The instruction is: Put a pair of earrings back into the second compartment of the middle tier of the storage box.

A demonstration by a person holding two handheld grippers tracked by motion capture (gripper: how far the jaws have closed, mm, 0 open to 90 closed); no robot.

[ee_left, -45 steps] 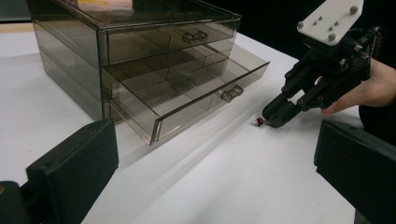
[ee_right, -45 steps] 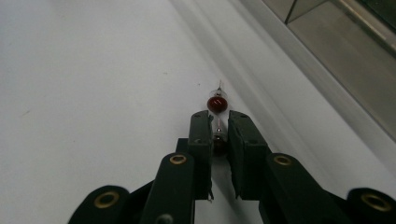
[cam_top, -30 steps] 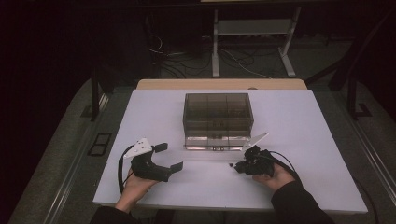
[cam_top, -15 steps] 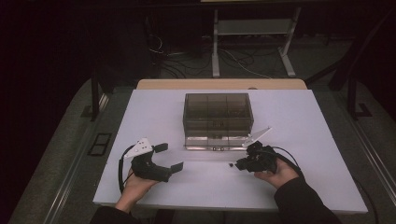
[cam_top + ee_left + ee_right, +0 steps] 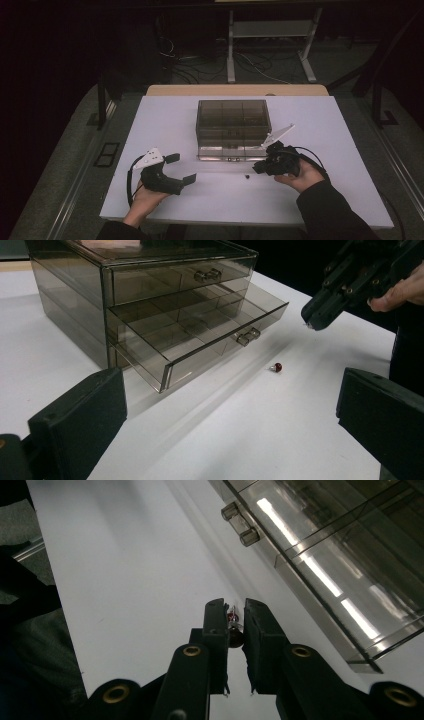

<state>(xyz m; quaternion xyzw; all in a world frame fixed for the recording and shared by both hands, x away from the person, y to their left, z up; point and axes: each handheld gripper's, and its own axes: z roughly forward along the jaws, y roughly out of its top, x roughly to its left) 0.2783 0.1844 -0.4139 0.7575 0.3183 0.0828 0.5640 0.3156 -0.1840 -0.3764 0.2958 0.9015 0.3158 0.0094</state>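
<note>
A smoked clear drawer box [image 5: 233,116] stands mid-table, and one of its drawers [image 5: 200,342] is pulled out toward me. In front of that drawer a tiny red bead-like piece [image 5: 247,176] [image 5: 277,367] lies on the white table. My right gripper [image 5: 256,169] [image 5: 312,322] hovers just right of and above the piece, jaws closed to a thin slit. In the right gripper view the red piece [image 5: 231,614] shows through that slit, beyond the gripper tips [image 5: 235,602]. My left gripper [image 5: 181,168] [image 5: 230,385] rests at the front left, open and empty, pointing at the box.
The white table top [image 5: 325,130] ends close to my hands at the front edge. A wooden strip [image 5: 235,90] borders the far side. Beyond it are a metal stand [image 5: 270,30] and floor cables [image 5: 200,65].
My right gripper has drawn back a little to the right and away from the red piece, which stayed where it lay. The left gripper has not moved.
</note>
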